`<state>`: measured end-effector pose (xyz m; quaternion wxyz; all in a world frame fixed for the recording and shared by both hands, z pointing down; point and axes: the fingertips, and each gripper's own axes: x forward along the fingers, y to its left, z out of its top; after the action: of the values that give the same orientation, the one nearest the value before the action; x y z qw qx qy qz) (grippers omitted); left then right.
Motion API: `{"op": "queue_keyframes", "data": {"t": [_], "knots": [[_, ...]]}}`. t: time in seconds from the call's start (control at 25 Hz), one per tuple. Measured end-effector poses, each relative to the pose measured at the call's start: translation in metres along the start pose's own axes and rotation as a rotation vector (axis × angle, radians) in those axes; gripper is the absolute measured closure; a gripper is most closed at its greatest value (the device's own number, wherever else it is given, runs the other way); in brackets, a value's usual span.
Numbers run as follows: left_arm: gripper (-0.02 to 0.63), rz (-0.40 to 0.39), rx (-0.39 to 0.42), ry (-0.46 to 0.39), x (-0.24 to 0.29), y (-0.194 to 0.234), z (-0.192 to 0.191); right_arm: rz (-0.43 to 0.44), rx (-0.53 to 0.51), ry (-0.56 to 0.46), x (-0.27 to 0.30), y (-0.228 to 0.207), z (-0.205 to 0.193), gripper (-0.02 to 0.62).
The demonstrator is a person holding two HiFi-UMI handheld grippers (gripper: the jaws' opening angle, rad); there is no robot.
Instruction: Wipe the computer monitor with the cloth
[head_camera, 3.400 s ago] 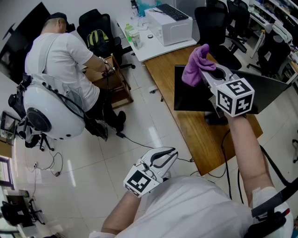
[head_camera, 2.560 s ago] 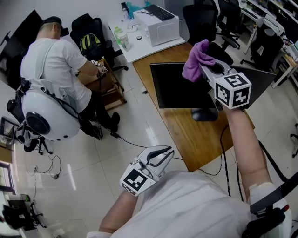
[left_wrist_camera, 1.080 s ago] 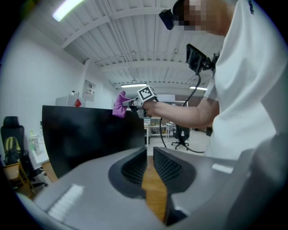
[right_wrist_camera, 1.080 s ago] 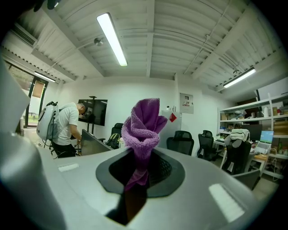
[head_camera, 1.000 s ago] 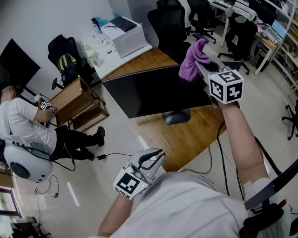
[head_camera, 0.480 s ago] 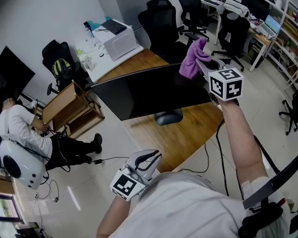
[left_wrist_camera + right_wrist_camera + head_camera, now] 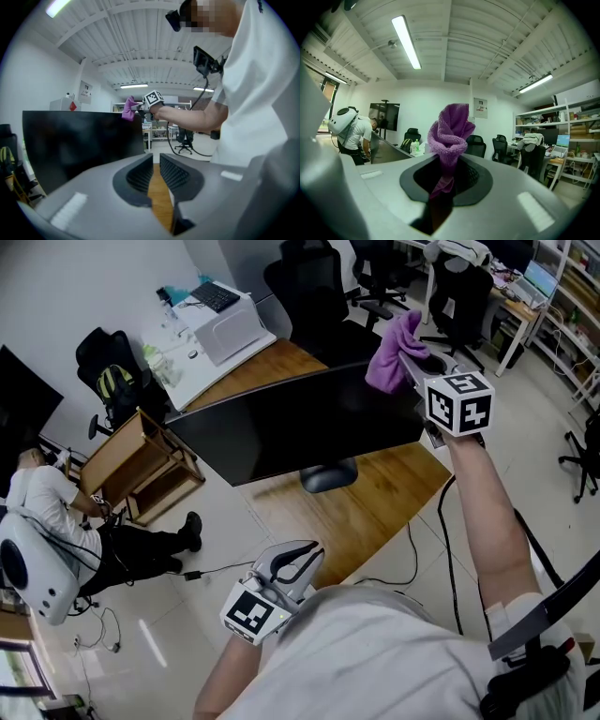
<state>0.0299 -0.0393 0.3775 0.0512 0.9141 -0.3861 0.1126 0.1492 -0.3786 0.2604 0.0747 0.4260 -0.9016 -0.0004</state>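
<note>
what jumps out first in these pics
The purple cloth clamped in the right gripper, held up by the far top corner of the monitor. That big black monitor fills the middle of the head view, standing on a wooden desk. The left gripper hangs low by the person's body, empty.

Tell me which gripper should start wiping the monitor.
Right. The right gripper is shut on the purple cloth and is held up near the monitor's upper right corner. The left gripper holds nothing and sits low by the person's torso.
</note>
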Motion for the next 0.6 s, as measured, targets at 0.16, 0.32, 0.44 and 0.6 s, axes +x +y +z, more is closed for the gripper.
{"op": "queue_keyframes", "data": {"t": [0.16, 0.32, 0.44, 0.6], "knots": [[0.541, -0.010, -0.007, 0.023, 0.006, -0.003, 0.002, -0.012, -0.001, 0.002, -0.004, -0.013, -0.002, 0.545], [0.541, -0.014, -0.006, 0.023, 0.013, -0.005, 0.002, -0.032, -0.001, 0.001, -0.010, -0.028, -0.003, 0.545], [0.541, -0.017, -0.002, 0.016, 0.018, -0.008, 0.003, -0.049, 0.002, 0.002, -0.016, -0.041, -0.005, 0.545], [0.541, -0.023, -0.004, 0.028, 0.023, -0.014, 0.002, -0.078, 0.000, 0.003, -0.025, -0.061, -0.008, 0.545]]}}
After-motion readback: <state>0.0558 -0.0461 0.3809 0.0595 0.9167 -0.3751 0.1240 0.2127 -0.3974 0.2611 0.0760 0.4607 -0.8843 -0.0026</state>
